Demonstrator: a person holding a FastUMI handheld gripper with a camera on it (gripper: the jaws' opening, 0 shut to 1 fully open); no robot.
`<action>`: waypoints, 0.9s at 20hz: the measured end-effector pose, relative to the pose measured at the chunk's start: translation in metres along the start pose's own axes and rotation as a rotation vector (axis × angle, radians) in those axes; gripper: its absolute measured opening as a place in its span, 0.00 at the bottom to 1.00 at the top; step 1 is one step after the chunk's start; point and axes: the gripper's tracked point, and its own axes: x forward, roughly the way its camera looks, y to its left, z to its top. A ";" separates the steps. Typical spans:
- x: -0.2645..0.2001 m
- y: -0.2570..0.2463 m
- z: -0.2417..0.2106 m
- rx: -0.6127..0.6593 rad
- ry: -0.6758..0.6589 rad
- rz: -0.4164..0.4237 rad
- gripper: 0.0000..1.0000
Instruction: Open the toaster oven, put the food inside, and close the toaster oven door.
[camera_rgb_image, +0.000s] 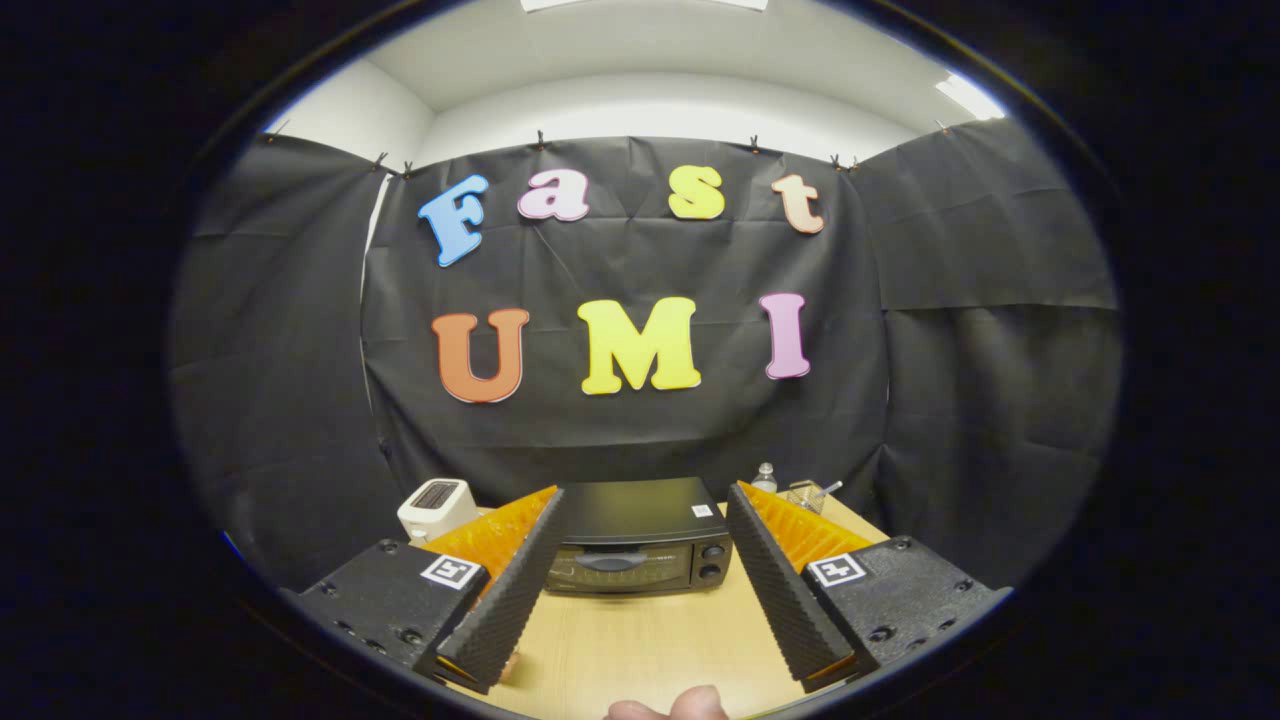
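The claw (640, 570) is held spread wide, with nothing grasped between its two fingers (505, 590). It is poised above the wooden worktop (640, 640), aimed straight at the toaster oven (637, 540), which is seen between the fingers and beyond their tips, set toward the back of the worktop with its door shut. A fingertip of a person's hand (670, 707) is seen at the near edge, below the claw.

The step in hand is judged to be the approach to the oven door, so the task is taken to be at its very start. The door handle (612, 562), a horizontal bar near the top of the glass, should be met squarely: the claw is best brought forward and lowered until the bar lies between the fingers, then pinched on it and swung outward and down along the hinge's arc, not pulled straight back, lest the light oven be dragged across the worktop.

Counted: one toaster oven, with two knobs (712, 561) stacked at its right; one white slot toaster (437, 507) to its left; one small bottle (765, 478) and one clear container (806, 494) behind at its right. No food can be made out with certainty.
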 end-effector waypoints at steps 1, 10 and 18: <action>0.001 0.000 -0.001 -0.006 0.004 0.005 1.00; 0.045 -0.008 -0.032 0.016 0.081 0.037 1.00; 0.162 -0.002 -0.095 0.017 0.141 0.074 1.00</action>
